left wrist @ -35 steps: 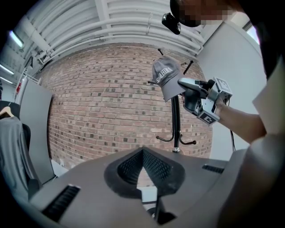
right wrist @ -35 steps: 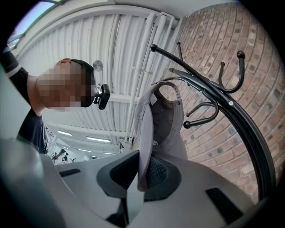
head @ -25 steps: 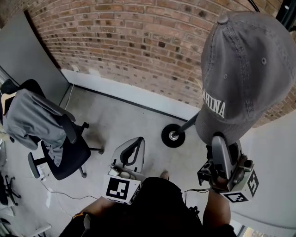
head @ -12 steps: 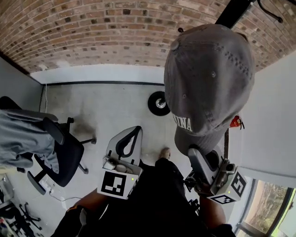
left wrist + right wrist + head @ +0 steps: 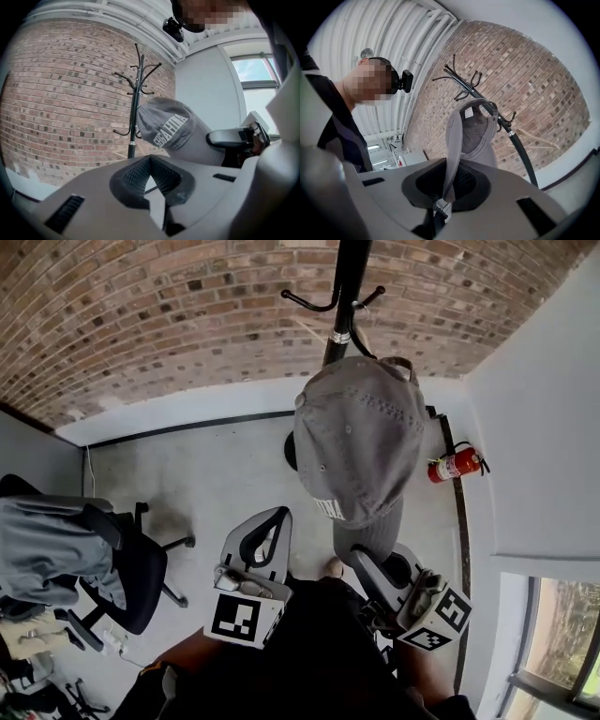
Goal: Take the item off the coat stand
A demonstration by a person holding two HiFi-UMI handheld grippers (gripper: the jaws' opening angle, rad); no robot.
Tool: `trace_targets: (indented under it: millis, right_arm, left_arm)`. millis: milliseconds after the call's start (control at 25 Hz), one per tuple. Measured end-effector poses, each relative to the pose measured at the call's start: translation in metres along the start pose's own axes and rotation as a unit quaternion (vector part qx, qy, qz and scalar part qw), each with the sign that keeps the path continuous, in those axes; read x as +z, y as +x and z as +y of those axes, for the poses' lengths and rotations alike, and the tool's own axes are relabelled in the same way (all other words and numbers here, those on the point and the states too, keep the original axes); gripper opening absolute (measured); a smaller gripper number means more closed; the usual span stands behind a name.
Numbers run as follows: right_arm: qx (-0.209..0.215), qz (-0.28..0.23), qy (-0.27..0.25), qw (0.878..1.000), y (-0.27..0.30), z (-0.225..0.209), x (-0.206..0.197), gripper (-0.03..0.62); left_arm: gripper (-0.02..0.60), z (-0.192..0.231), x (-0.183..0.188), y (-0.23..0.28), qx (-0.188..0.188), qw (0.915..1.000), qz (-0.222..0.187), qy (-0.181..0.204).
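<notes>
Right gripper (image 5: 446,185): jaws pinching cap (image 5: 361,437) brim
Left gripper (image 5: 152,179): jaws together, empty
Coat stand (image 5: 349,287): base mostly hidden behind cap

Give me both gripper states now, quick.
Left gripper: closed, nothing between the jaws.
Right gripper: closed on the brim of the grey cap.

Grey cap (image 5: 361,442), black coat stand (image 5: 349,287)
</notes>
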State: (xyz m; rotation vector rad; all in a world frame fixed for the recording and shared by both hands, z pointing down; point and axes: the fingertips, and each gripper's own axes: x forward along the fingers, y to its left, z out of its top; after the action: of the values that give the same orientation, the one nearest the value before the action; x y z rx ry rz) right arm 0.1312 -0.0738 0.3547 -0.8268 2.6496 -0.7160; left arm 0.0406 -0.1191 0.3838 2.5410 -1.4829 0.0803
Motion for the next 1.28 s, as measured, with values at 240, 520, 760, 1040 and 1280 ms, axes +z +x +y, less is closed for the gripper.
trace_targets:
  millis: [240,520,760,1040,1280]
  right_arm:
    - [-0.003,0.019,0.017,1.000,-0.067,-0.022,-0.007,0.034]
    - [0.026,0.064,0.037,0.997,-0.112,-0.042,-0.031,0.034]
    - [0.011,0.095,0.036,0.995,-0.118,-0.045,-0.058,0.034]
    - [-0.015,0.116,0.027,0.993,-0.104,-0.038,-0.075,0.032]
    - [-0.021,0.124,0.030,0.992,-0.088,-0.035,-0.080,0.031]
  left_arm:
    - [0.025,-0.052,-0.013,0.015,0.030,0.9989,0.029,0.020]
    - [0.025,-0.082,-0.030,0.014,0.074,0.9958,0.043,0.034]
    - [0.025,-0.071,-0.033,0.007,0.071,0.9952,0.047,0.047]
    - [0.025,-0.053,-0.032,0.007,0.060,0.9964,0.047,0.037]
    - [0.025,-0.038,-0.030,0.006,0.058,0.9968,0.046,0.029]
